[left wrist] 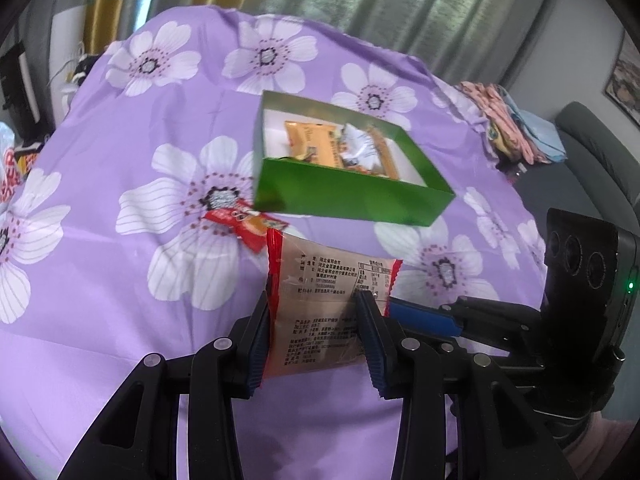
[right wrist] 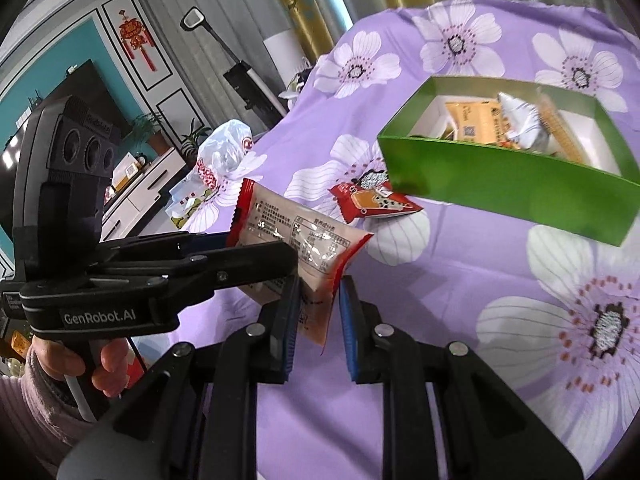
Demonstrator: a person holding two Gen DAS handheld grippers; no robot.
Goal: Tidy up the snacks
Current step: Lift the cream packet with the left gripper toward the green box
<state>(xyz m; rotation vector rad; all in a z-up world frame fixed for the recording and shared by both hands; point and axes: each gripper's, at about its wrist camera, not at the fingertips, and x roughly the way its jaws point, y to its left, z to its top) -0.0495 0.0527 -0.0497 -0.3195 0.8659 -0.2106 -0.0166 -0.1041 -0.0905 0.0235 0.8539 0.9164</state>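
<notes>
Both tongs [left wrist: 316, 312] [right wrist: 318, 312] seemingly clamped on one red-edged snack packet [left wrist: 320, 300].

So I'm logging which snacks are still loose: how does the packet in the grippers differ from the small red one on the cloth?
The held packet hangs above the purple cloth, clamped by the left gripper and right gripper; the small red packet lies flat on the cloth beside the green box.
The held packet looks larger, pale and clear with red ends, printed text facing up; the small red packet is mostly red.
Both are sealed and outside the box.
</notes>
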